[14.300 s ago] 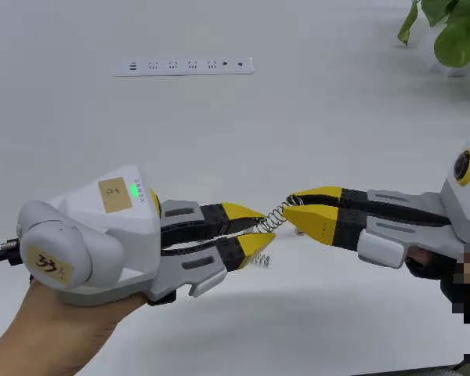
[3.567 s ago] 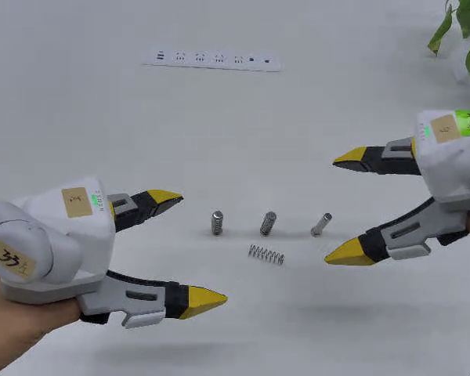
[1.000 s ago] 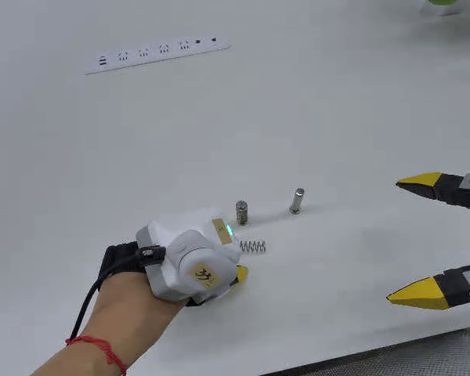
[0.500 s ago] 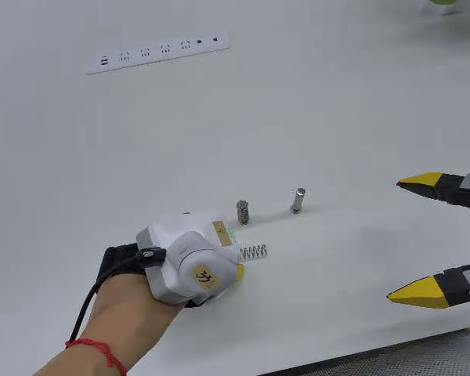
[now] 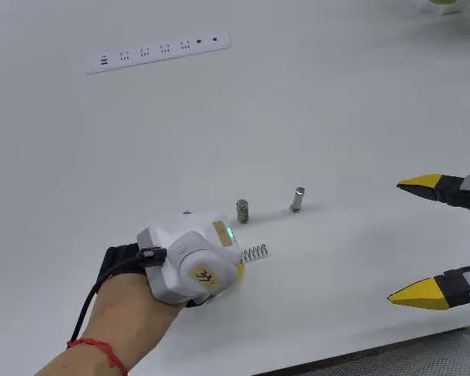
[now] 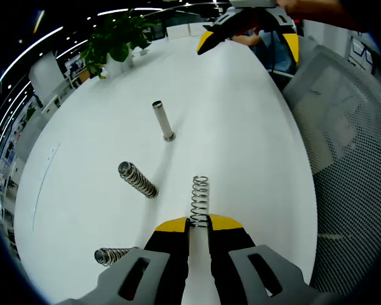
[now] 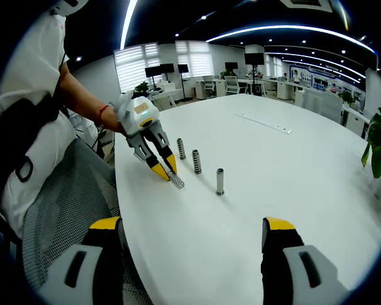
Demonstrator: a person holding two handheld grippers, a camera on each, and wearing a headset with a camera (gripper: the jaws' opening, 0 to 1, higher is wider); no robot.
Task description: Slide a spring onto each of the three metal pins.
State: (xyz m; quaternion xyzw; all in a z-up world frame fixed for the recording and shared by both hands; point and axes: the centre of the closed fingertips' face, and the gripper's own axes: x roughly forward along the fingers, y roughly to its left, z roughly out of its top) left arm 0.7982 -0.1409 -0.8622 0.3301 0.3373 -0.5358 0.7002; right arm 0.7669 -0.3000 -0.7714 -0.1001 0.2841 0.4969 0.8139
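Observation:
My left gripper [image 5: 236, 266] is shut on one end of a loose spring [image 5: 254, 252], which sticks out level over the white table; the left gripper view shows the jaws pinching the spring [image 6: 199, 198]. Beyond it a bare metal pin [image 6: 162, 121] stands upright. Two other pins carry springs: one [image 6: 137, 179] in the middle, one [image 6: 111, 255] nearest. In the head view the middle sprung pin [image 5: 242, 211] and the bare pin [image 5: 297, 199] stand behind the spring. My right gripper [image 5: 403, 240] hovers open at the right, holding nothing. Its own view shows the left gripper [image 7: 163, 168] with the spring [image 7: 177, 180].
A white power strip [image 5: 158, 51] lies far back on the table [image 5: 337, 117]. A potted plant [image 6: 117, 41] stands at the far end. A mesh chair [image 6: 343, 127] sits past the table's near edge.
Since 3.6 s ago my left gripper has come down and shut on the loose spring. In the last second the spring has shifted only slightly. The right gripper stays open.

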